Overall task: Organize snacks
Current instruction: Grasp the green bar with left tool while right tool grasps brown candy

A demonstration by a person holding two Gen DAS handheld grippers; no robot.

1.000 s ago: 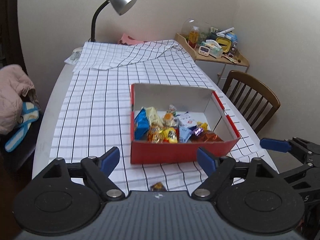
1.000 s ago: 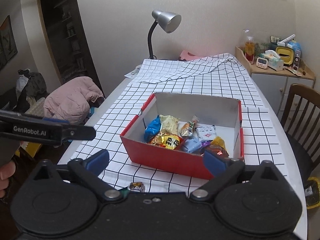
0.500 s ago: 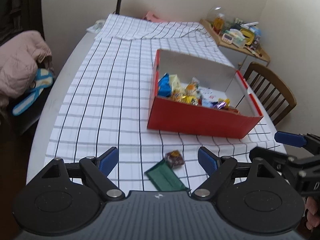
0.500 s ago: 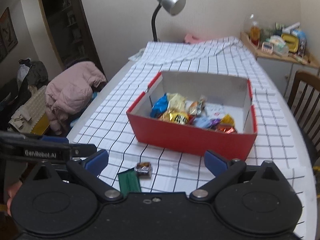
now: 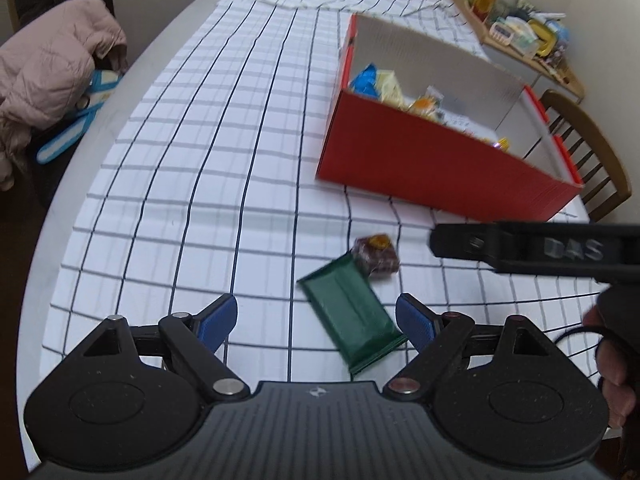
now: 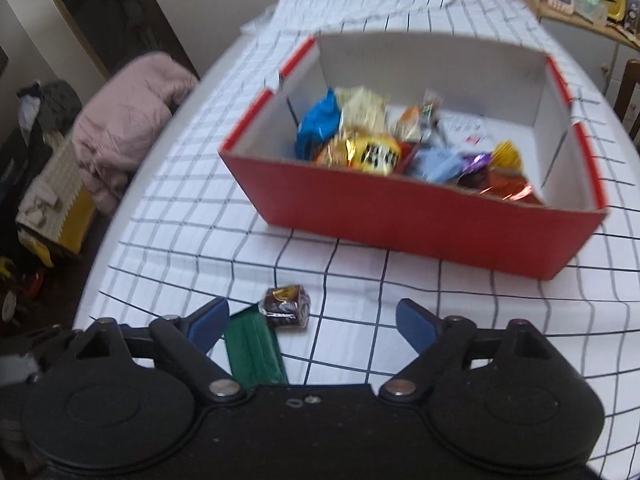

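A red box [image 5: 440,172] [image 6: 420,220] with white inside walls holds several wrapped snacks [image 6: 360,148]. On the checked cloth in front of it lie a flat green packet [image 5: 352,320] [image 6: 254,354] and a small dark brown wrapped candy [image 5: 376,254] [image 6: 286,306], touching each other. My left gripper [image 5: 316,320] is open and empty, low over the green packet. My right gripper [image 6: 312,320] is open and empty, just behind the candy. The right gripper's body shows at the right of the left wrist view [image 5: 540,250].
A white-and-black checked cloth [image 5: 224,128] covers the rounded table. A pink jacket [image 5: 44,76] lies on a seat at the left. A wooden chair [image 5: 592,160] stands at the right, and a cluttered side shelf [image 5: 520,36] at the back right.
Both grippers have come down and tilted towards the table's near edge. The green packet and the candy, earlier hidden or barely seen, now lie large between the fingers.
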